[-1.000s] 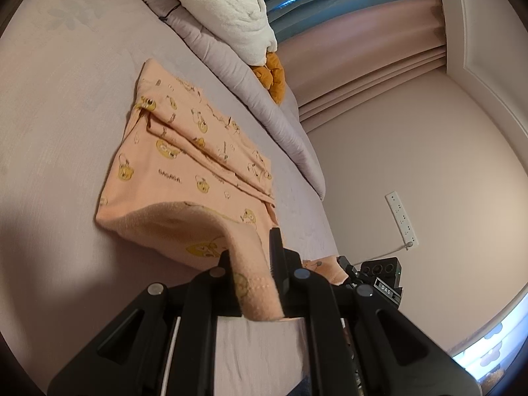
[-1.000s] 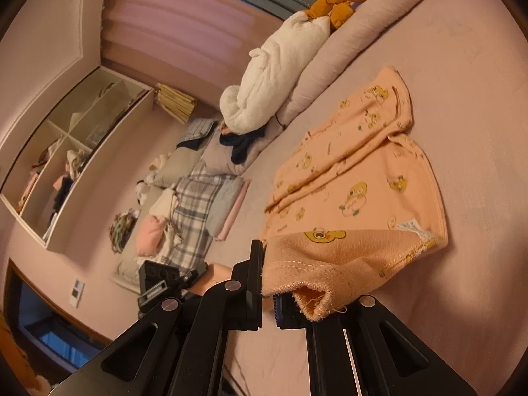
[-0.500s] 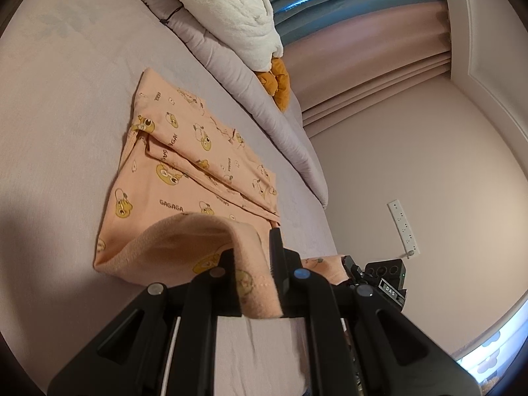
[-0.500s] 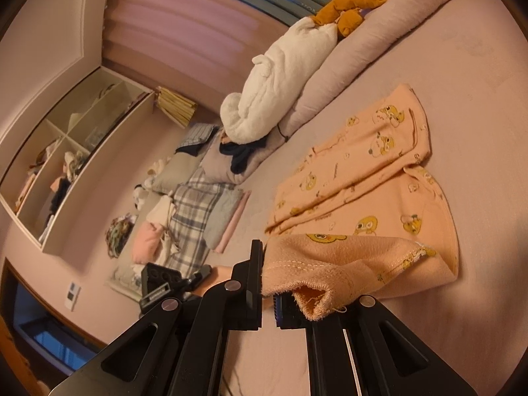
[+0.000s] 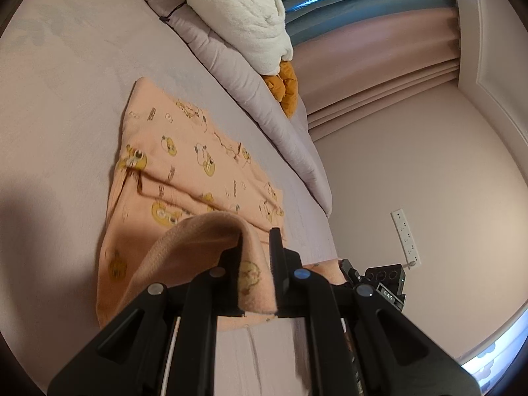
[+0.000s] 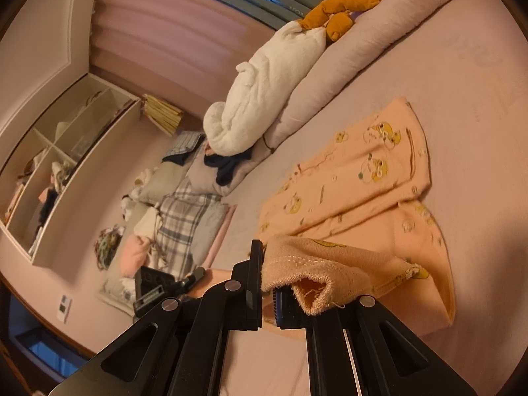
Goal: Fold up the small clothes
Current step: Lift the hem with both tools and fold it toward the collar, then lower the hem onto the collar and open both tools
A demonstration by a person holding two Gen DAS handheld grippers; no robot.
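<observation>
Both grippers, left (image 5: 255,264) and right (image 6: 267,280), pinch the garment's (image 5: 184,165) near hem, lifted over the rest lying flat on the bed (image 5: 66,66). Soft, light knit, I judge; it sags between grips, so corners hold best.

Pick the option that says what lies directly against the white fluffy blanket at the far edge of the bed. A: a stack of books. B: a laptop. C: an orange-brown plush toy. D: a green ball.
C: the orange-brown plush toy lies touching the white fluffy blanket on the bed.
</observation>
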